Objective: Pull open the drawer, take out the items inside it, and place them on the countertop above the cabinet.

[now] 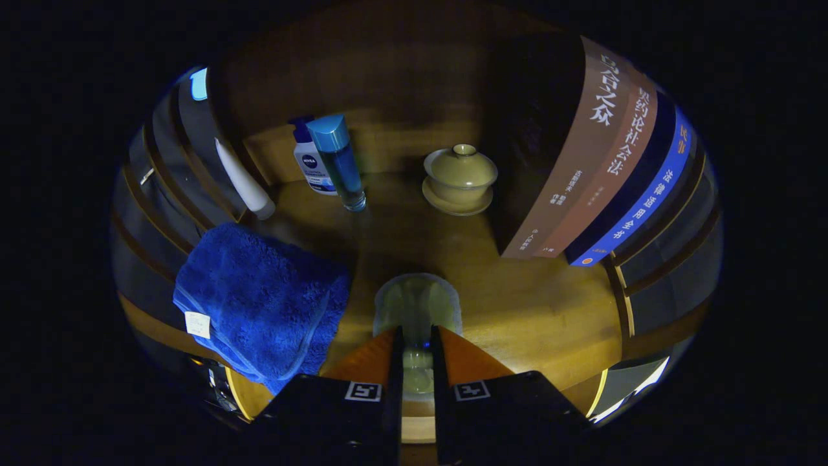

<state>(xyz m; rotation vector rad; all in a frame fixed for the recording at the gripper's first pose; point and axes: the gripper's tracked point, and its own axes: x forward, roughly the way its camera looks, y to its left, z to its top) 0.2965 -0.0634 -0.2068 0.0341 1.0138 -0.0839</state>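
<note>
Gripper (417, 353) clenching a clear glass (417, 307), resting it on the counter (537, 310). Lying just left, a blue towel (259, 304); standing beyond, 2 bottles (339, 162), a lidded cup (460, 176), books (601, 162).

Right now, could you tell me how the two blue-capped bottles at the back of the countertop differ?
The clear bottle is slim, see-through and blue-tinted, and stands in front; the white bottle is opaque, squatter and partly hidden behind it. Both stand upright, touching or nearly so, well beyond the tongs, which grip a glass object.
</note>
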